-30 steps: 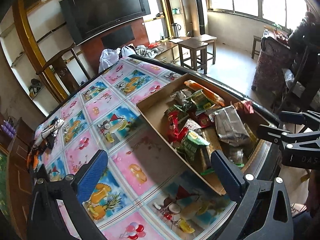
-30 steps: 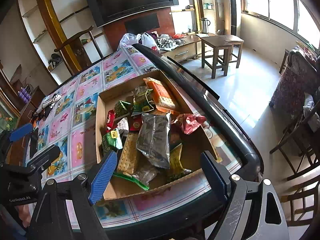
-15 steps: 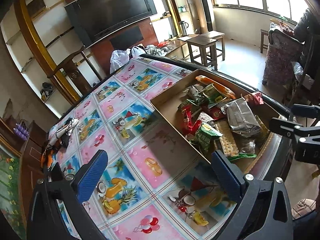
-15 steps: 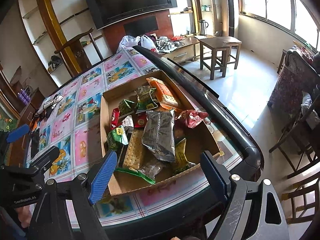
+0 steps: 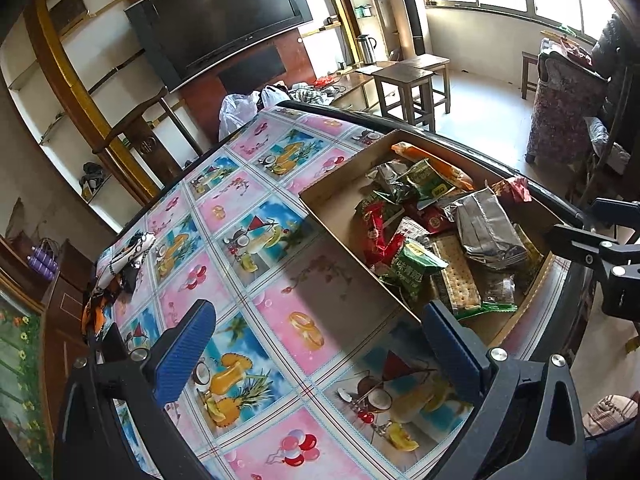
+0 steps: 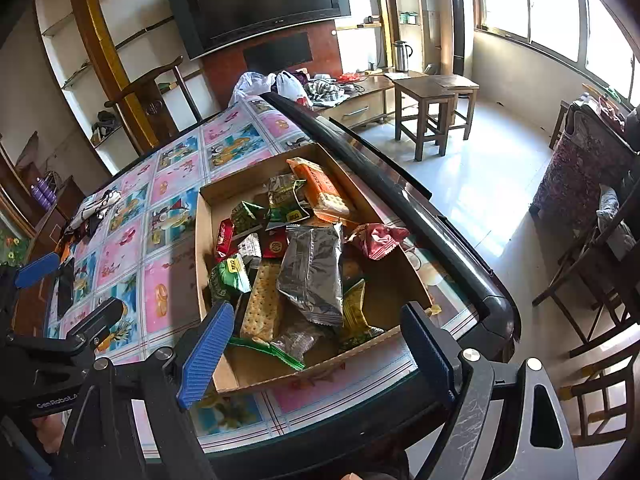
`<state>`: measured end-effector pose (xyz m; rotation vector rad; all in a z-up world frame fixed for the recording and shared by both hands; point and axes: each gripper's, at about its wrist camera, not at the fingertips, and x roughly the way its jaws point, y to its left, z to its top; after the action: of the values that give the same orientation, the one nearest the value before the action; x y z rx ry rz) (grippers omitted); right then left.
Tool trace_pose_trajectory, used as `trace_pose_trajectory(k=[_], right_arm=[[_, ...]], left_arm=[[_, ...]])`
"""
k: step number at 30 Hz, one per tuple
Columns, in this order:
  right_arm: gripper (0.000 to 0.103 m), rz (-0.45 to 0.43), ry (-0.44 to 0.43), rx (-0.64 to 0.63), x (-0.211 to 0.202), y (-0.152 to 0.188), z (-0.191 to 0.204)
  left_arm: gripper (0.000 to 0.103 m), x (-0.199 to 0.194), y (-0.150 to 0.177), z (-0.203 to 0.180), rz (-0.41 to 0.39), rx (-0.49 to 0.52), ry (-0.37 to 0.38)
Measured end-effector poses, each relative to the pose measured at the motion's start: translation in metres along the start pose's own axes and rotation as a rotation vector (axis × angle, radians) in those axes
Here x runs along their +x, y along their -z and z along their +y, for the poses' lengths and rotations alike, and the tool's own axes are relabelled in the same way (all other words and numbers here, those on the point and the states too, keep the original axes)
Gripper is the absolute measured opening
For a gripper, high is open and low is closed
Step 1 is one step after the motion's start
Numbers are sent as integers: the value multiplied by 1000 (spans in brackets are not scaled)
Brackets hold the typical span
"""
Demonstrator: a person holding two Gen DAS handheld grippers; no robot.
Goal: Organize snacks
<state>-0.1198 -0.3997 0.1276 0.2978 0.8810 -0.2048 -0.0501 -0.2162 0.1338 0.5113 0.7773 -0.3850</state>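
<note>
A shallow cardboard box [image 6: 202, 240] [image 5: 340, 232] lies near the table's right edge. It holds several snack packs. Among them are a silver packet [image 6: 312, 268] [image 5: 486, 228], an orange cracker pack [image 6: 320, 188], a clear cracker pack [image 6: 264, 304], a green packet [image 6: 228, 276] [image 5: 412, 272] and a red wrapper [image 6: 378, 238]. My right gripper [image 6: 316, 344] hovers open above the box's near end with nothing between its blue pads. My left gripper [image 5: 320, 340] hangs open over the patterned tablecloth left of the box, and holds nothing.
The table [image 5: 240, 208] has a fruit-print cloth and a black raised rim [image 6: 400, 200]. A patterned cloth bundle [image 5: 124, 256] and a dark phone [image 6: 66, 286] lie at its left. Plastic bags [image 6: 264, 82] sit at the far end. Wooden stools [image 6: 436, 100] and chairs stand to the right.
The left wrist view has tilted a little, so the box sits further right and more of the tablecloth shows. The right gripper and the snacks have not moved.
</note>
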Motion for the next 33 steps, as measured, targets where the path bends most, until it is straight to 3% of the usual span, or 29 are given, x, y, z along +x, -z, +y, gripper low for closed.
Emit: trace_pose_trajectory(k=[33], right_arm=[[88, -5, 24, 40, -2, 6, -10]], left_arm=[[102, 2, -3, -15, -3, 50, 36]])
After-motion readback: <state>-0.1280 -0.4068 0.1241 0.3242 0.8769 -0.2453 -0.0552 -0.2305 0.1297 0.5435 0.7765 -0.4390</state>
